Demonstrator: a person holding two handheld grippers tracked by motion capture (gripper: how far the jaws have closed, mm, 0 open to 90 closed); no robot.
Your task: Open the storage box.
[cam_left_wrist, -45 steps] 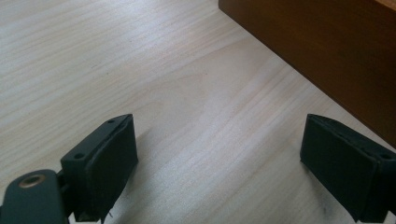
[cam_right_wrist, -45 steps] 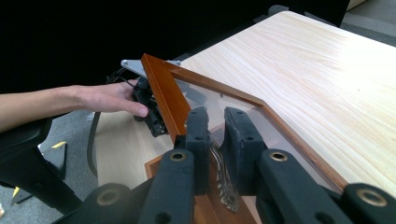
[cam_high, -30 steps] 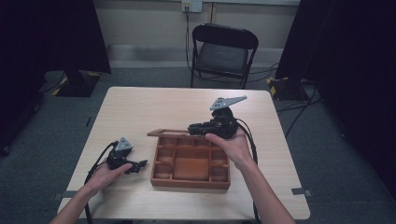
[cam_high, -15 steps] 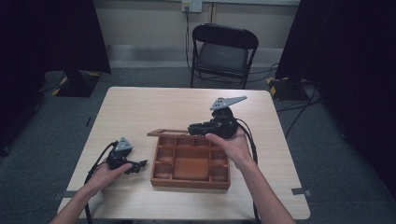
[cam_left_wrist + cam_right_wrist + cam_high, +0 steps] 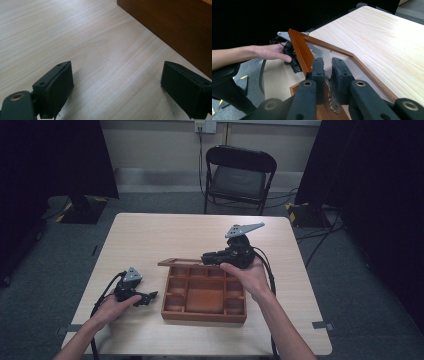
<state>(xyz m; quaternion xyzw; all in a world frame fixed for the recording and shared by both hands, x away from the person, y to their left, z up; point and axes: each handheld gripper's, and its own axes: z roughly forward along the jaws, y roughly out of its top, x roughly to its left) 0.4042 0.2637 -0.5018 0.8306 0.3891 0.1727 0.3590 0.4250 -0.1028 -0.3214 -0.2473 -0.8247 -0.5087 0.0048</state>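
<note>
A brown wooden box (image 5: 204, 316) with several compartments sits at the middle of the table. Its glazed, wood-framed lid (image 5: 181, 262) is lifted at the far edge of the box. My right gripper (image 5: 207, 257) is shut on the small metal clasp (image 5: 332, 98) at the lid's edge (image 5: 299, 50), so the lid stays tilted up. My left gripper (image 5: 149, 296) rests on the table just left of the box. Its jaws stand wide open (image 5: 117, 87) over bare tabletop, and the box's side wall (image 5: 175, 25) is close beyond them.
The light wooden table (image 5: 165, 235) has bare surface behind and to both sides of the box. A black folding chair (image 5: 240, 175) stands beyond the far edge. Cables trail from both grippers. The person's left hand (image 5: 269, 51) shows behind the lid.
</note>
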